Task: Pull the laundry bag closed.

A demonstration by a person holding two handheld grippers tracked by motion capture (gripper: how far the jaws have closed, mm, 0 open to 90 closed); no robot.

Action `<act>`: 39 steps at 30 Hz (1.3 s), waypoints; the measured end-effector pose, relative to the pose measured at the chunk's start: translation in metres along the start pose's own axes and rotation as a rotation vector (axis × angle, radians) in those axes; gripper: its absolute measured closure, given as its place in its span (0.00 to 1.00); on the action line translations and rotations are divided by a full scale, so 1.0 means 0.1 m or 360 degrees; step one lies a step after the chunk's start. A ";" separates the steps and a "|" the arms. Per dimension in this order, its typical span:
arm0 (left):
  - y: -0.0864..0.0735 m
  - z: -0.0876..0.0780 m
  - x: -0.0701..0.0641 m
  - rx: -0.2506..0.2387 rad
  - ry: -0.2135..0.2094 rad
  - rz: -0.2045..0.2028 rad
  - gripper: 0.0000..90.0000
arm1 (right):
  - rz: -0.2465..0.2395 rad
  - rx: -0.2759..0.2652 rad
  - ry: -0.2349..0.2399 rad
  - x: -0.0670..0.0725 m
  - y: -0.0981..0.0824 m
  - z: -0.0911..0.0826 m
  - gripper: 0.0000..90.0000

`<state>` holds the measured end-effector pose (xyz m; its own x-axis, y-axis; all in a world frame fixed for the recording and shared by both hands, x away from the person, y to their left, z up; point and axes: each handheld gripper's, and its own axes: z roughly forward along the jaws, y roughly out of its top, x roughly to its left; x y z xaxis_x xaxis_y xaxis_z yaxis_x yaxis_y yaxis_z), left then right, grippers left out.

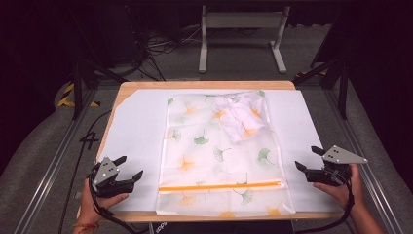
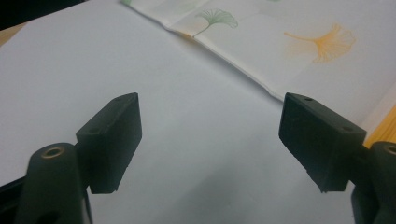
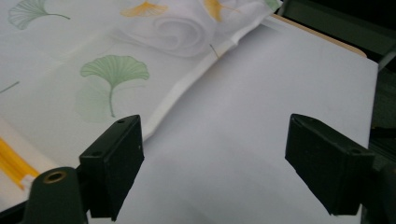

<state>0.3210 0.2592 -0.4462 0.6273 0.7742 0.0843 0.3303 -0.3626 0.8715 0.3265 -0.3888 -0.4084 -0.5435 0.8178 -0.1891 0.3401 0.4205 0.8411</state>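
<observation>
One leaf-print bag, seemingly one bundle, two grippers apart.

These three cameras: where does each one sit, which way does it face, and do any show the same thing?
High view: above the person's side, looking forward and down on the table; both hands and grippers, left and right, show.
Left gripper view: on the left gripper, facing the bag's edge; its open jaws show.
Right gripper view: on the right gripper, facing the bag's other edge; its open jaws show.
Shared: all show the leaf-print bag on the white sheet.
</observation>
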 end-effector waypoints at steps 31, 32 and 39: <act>-0.13 -0.11 -0.02 -0.0069 0.0027 -0.0207 0.12 | 0.0089 -0.0003 -0.0094 0.03 -0.28 -0.02 0.14; -0.13 -0.11 -0.02 -0.0068 0.0023 -0.0203 0.12 | 0.0090 -0.0002 -0.0094 0.03 -0.29 -0.02 0.14; -0.12 -0.09 -0.03 -0.0056 0.0021 -0.0199 0.12 | 0.0093 -0.0006 -0.0094 0.03 -0.29 -0.03 0.14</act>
<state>0.3092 0.2659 -0.4525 0.5733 0.8191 -0.0202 0.3805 -0.2444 0.8919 0.3125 -0.3999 -0.4316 -0.4763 0.8628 -0.1691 0.3668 0.3698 0.8536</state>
